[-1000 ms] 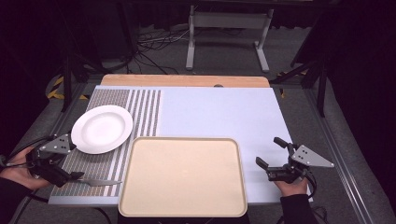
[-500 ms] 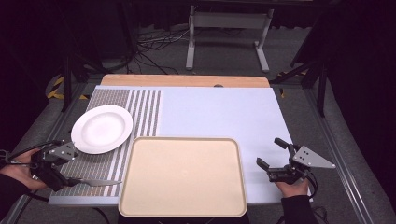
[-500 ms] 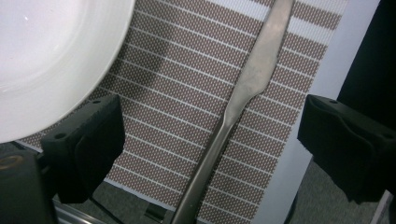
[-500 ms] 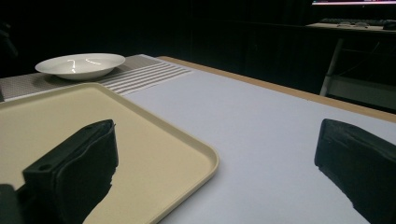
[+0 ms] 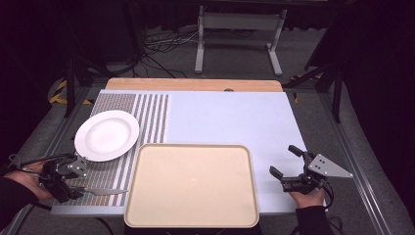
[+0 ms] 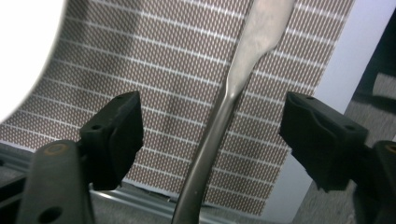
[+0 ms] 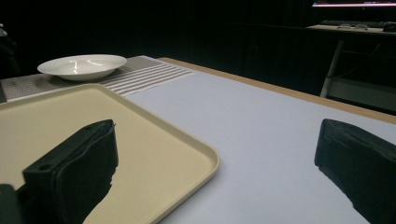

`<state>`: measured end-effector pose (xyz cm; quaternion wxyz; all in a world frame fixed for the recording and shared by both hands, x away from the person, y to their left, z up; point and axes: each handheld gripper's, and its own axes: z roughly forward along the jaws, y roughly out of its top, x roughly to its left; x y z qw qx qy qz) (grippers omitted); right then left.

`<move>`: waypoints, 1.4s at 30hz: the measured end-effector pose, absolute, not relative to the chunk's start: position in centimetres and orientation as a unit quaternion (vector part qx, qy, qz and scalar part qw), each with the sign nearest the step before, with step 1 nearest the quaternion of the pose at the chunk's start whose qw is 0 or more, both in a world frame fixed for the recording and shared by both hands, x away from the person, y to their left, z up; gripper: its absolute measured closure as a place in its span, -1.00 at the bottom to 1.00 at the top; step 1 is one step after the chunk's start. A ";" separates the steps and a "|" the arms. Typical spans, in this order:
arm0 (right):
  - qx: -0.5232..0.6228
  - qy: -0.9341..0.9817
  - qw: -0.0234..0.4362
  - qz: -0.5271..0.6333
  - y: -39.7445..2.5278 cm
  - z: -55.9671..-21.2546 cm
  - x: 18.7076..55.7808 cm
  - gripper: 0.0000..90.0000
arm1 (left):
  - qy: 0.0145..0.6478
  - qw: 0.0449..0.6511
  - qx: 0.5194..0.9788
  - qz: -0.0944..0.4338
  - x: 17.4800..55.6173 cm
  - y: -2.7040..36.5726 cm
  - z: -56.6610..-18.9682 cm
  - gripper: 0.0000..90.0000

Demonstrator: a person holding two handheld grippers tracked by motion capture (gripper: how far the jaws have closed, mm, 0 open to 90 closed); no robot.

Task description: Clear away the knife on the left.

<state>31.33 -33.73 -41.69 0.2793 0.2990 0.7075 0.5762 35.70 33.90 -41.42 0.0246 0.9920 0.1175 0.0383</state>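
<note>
High view, overall: grey tabletop (image 5: 230,117) carrying a brown woven placemat with pale stripes (image 5: 147,112) at the left of the frame, a round white glazed plate (image 5: 106,134) resting on it, and a beige rectangular plastic tray with rounded corners (image 5: 192,185) at lower centre.

Item in hand: slim silver metal table knife (image 5: 98,191), lying flat on the placemat in the lower left of the frame, between the plate and the near edge, blade tip toward the tray.

Left tongs (image 5: 62,182): spread wide, one pad on each side of the knife handle (image 6: 205,154), touching neither side of it in the left gripper view.

Right tongs (image 5: 288,169): spread wide, holding nothing, low over bare tabletop just right of the tray.

Handling, judged: knife is stiff, light, smooth and likely slippery; it lies thin against the mat, so pads must come low to catch it.

Hold point, judged: narrow handle neck below the widening blade, squarely across its width.

Textures: mat (image 6: 154,70) finely meshed and grippy; plate glossy and breakable; tray (image 7: 154,140) matte with a raised rim.
</note>
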 end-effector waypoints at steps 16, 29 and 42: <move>0.298 0.699 0.283 0.586 -34.3 -41.4 31.1 -1.00 | 0.071 0.014 0.997 0.019 36.1 34.3 -42.2 0.28; 0.299 0.696 0.277 0.591 -34.3 -41.4 31.1 -1.00 | 0.006 -0.003 1.000 0.018 35.8 34.1 -42.4 0.75; 0.298 0.696 0.276 0.592 -34.5 -41.5 31.1 -1.00 | -0.008 -0.023 1.000 0.012 35.9 33.5 -42.4 0.79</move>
